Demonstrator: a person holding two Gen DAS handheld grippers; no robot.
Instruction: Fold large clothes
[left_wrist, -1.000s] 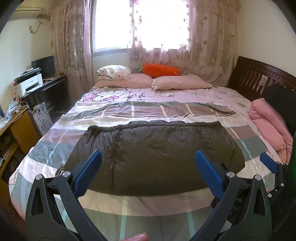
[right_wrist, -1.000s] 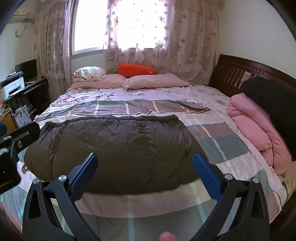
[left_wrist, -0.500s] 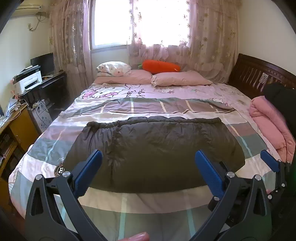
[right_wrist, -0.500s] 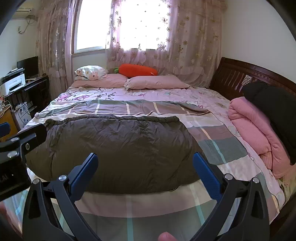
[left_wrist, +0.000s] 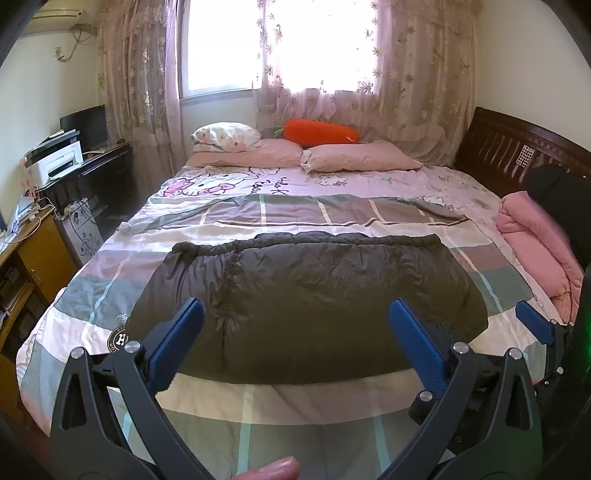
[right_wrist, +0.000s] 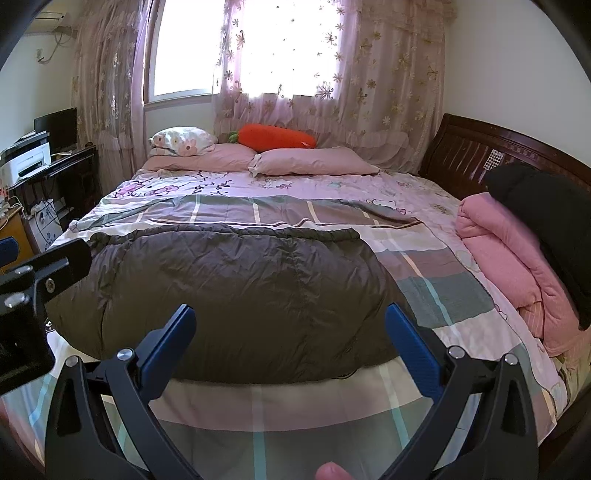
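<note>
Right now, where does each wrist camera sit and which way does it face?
Left wrist: on the open left gripper above the bed's foot, facing the brown padded garment and window; a fingertip shows below.
Right wrist: on the open right gripper, same heading, set further right; the left gripper intrudes at its left edge.
Shared: garment, carrot pillow, pink quilt.
</note>
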